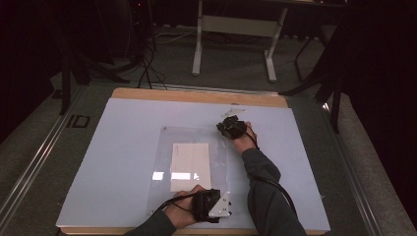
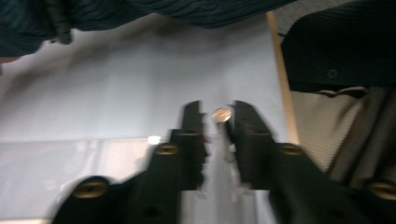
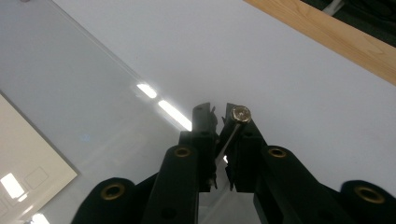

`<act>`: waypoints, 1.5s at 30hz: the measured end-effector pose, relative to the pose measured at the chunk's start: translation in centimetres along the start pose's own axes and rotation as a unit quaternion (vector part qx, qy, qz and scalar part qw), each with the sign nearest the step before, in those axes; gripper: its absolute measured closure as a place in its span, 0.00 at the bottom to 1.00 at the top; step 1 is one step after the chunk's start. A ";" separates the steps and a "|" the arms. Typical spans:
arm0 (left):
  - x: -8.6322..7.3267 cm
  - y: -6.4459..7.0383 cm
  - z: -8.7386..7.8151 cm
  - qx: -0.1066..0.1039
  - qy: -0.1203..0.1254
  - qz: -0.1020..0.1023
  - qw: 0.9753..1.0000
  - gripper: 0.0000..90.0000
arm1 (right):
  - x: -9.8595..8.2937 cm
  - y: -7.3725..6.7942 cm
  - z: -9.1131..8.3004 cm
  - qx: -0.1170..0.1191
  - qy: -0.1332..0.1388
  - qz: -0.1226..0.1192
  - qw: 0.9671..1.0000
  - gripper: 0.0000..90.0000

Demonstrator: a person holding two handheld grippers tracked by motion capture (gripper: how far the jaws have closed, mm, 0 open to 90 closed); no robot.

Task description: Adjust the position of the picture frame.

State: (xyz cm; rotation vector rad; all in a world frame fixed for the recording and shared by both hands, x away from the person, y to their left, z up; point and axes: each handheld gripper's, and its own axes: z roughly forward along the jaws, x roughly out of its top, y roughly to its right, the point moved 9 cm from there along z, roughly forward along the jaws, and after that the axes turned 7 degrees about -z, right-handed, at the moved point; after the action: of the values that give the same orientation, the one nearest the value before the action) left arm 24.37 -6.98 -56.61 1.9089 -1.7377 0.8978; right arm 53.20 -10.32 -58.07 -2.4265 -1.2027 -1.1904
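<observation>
A clear plastic sheet [image 1: 160, 172] lies on the pale mat [image 1: 123, 147], over a white paper [image 1: 191, 166]. My right gripper [image 1: 228, 129] is at the sheet's far right corner. In the right gripper view the right gripper [image 3: 218, 111] has its jaws closed to a narrow slit on the sheet's [image 3: 70, 84] thin edge, with a round metal stud [image 3: 241, 113] at one jaw tip. My left gripper [image 1: 223, 206] is at the near right corner. There the left gripper [image 2: 215, 111] has its jaws apart around a similar stud [image 2: 222, 114]; this view is blurred.
The mat covers a wooden table [image 1: 196, 94] whose edge shows at the back. A person's sleeve [image 2: 336, 42] and clothing are close by in the left gripper view. On the floor beyond the table stand a white table frame [image 1: 236, 29] and cables.
</observation>
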 end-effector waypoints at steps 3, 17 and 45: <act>-0.8 -0.6 -0.7 -0.002 0.002 -0.020 1.000 0.65 | 0.0 0.0 -0.3 0.003 0.006 -0.004 1.000 0.84; -2.9 -6.3 -3.6 0.042 0.041 -0.131 0.990 0.64 | -0.3 -0.6 -2.4 0.016 0.023 -0.007 1.000 0.69; -2.7 -21.6 -1.4 0.113 0.044 -0.249 0.961 0.64 | -6.4 -5.9 -11.8 0.067 0.061 -0.020 0.996 0.69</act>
State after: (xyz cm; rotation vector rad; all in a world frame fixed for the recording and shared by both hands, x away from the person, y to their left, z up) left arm 45.25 -0.97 -54.84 2.2647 -1.0562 0.9891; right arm 39.75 -15.79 -55.98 -2.2084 -1.2582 -1.2086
